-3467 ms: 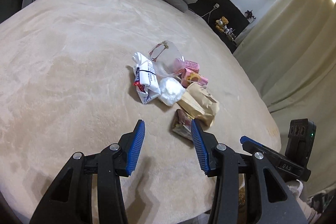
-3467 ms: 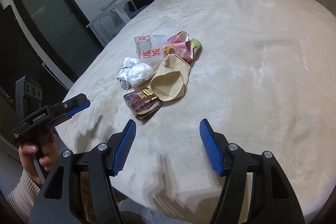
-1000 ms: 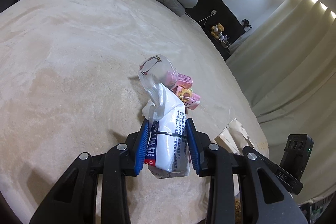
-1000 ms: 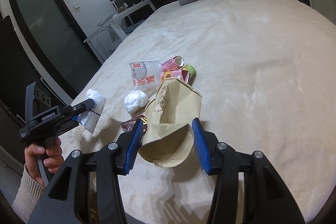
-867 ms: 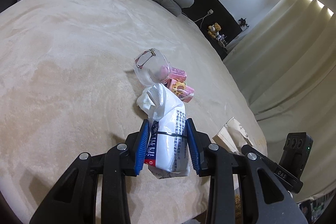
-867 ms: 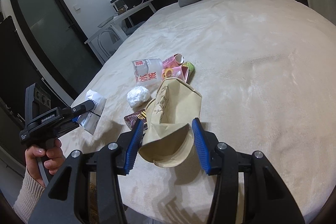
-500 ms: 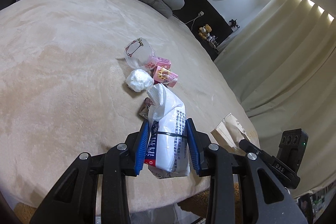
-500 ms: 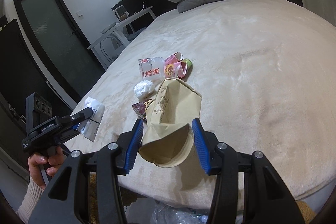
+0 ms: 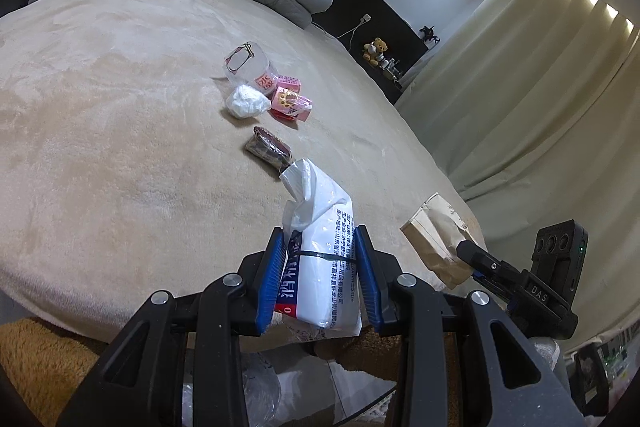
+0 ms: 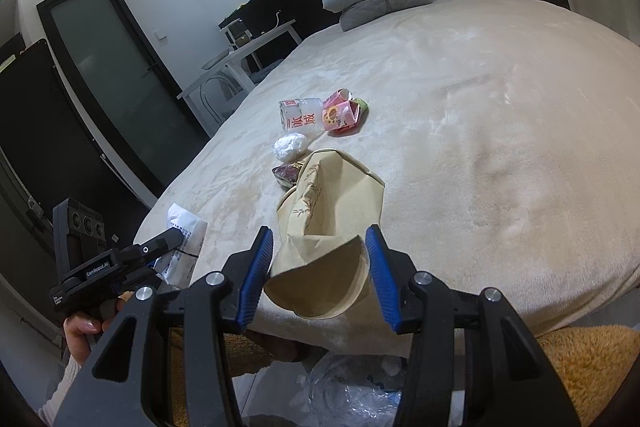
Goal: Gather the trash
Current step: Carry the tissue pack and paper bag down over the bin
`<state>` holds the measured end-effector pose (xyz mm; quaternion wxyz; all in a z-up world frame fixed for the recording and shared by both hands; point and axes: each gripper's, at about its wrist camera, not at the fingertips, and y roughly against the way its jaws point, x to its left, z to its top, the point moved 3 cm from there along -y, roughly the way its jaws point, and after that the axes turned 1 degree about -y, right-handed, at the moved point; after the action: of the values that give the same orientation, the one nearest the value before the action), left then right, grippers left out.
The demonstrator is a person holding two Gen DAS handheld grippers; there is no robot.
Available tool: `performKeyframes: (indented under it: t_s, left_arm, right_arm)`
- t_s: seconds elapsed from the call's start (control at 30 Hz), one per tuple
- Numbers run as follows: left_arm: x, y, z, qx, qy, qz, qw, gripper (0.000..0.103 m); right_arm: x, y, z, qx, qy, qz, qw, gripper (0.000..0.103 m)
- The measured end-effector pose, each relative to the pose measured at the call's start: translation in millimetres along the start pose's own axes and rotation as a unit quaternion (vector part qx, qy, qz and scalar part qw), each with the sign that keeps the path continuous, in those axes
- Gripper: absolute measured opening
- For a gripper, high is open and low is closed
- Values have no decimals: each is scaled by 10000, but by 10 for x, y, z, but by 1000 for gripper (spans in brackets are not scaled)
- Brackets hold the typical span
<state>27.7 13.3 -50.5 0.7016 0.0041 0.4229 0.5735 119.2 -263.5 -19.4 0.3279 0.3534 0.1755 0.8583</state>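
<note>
Left hand-held gripper (image 9: 320, 275) pinches the white packet (image 9: 320, 259), right hand-held gripper (image 10: 320, 267) pinches the limp paper bag (image 10: 324, 227), which could slip free lower centre, missing the clear bag (image 10: 352, 387)

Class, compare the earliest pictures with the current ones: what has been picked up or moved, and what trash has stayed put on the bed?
The left tool has clamped the white packet and the right tool the brown paper bag; both were lifted and drawn back to the bed's near edge. The plastic cup, pink cartons, white wad and dark wrapper stayed on the bed.
</note>
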Motion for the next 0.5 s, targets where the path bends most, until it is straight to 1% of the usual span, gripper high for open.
performKeyframes:
  t_s: [0.3,0.5]
  left_arm:
    - [-152,136,-363,32,-163,-33,9999,34]
    - [-232,173,-555,120,-310,-15,9994,34]
  right_arm:
    - [41,187,-282,17,-4,-24,10000,48]
    - [85,256,-442,55,32,-32,10000,48]
